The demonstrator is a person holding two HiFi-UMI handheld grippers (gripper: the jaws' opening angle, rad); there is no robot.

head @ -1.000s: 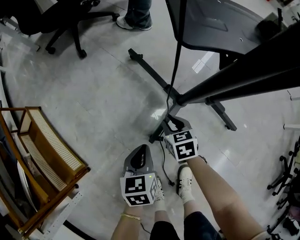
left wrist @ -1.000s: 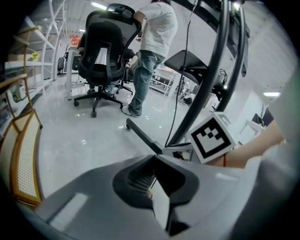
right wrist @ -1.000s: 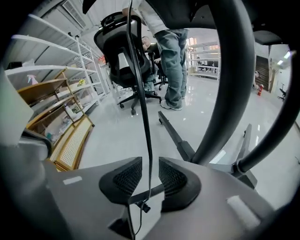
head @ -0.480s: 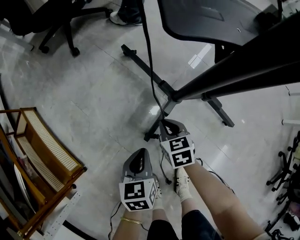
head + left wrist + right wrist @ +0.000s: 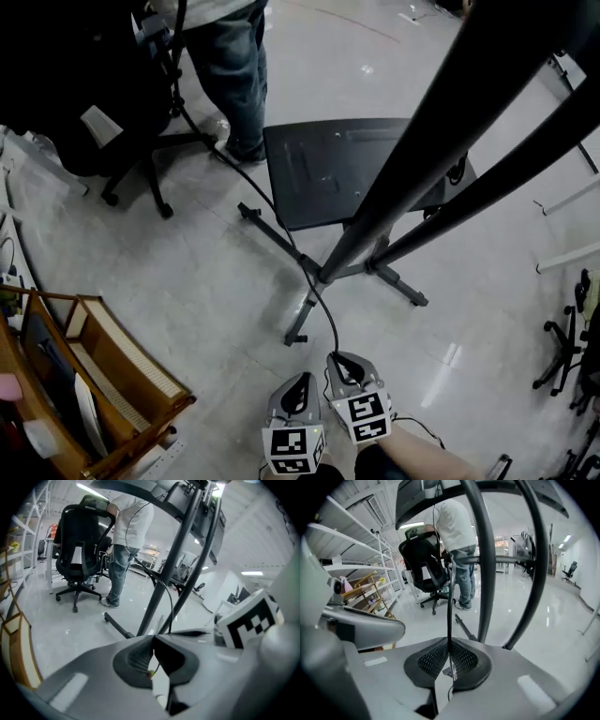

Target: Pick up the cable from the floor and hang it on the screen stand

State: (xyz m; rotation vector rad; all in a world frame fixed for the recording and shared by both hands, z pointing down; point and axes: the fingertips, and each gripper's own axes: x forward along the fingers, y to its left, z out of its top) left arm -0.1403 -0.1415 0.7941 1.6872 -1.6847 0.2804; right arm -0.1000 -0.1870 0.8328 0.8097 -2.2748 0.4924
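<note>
Clearly the right gripper [image 5: 345, 361] pinches the cable [image 5: 331, 321] between nearly closed jaws, while the left gripper [image 5: 298, 384] sits just beside it, jaws together with nothing evident between them. From the grip the cable runs past the screen stand [image 5: 403, 178] and its floor leg toward the standing person [image 5: 230, 66] and the office chair [image 5: 84, 103]. Lifting could probably snag it under that leg, go taut at the far end, or let the thin cord slip. Slanted poles crowd the front; a wooden rack [image 5: 103, 375] bounds the left; bare floor opens rightward.

A lab — metal shelving [image 5: 349, 538], office chair [image 5: 423, 559].
</note>
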